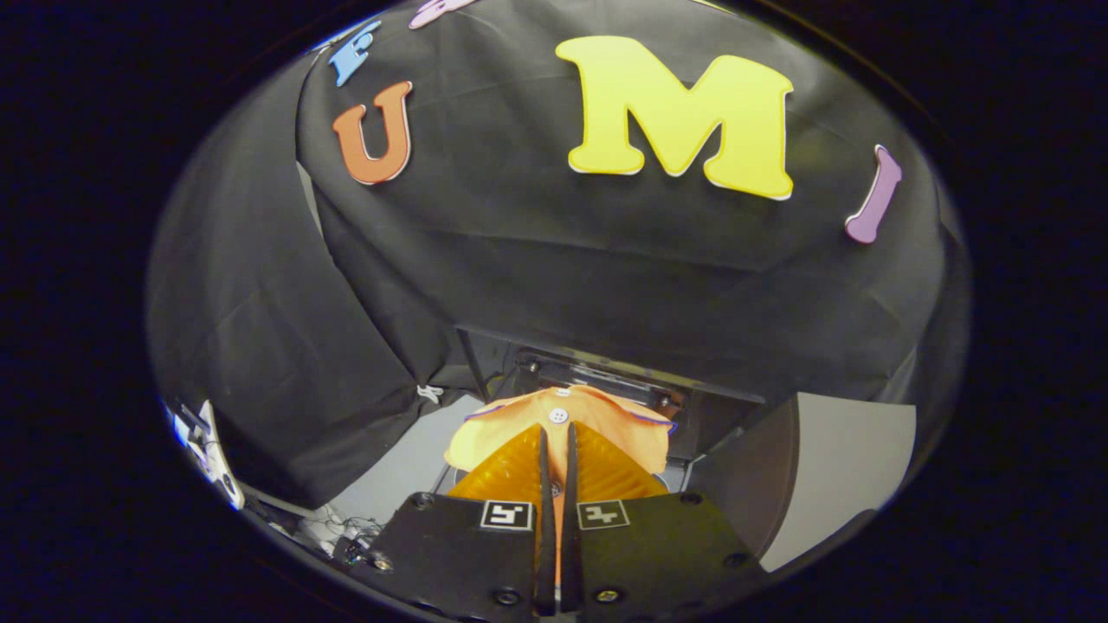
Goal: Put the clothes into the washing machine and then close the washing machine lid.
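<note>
- Gripper view, lower centre of the frame: the gripper (pixel 555 450) holds an orange garment (pixel 554 424), its two ribbed amber fingers (pixel 511 472) pressed nearly together with a fold of the cloth pinched between them.
- The garment, with a white button (pixel 558 415) and dark-trimmed collar, bunches just ahead of the fingertips and drapes to both sides.
- It looks light, soft and limp; a hold on a gathered fold near the collar should carry it, though loose ends may snag.
- Behind it, centre frame, a dark opening with a raised lid (pixel 606 381) appears to be the washing machine (pixel 718 415); its contents cannot be seen from here.
</note>
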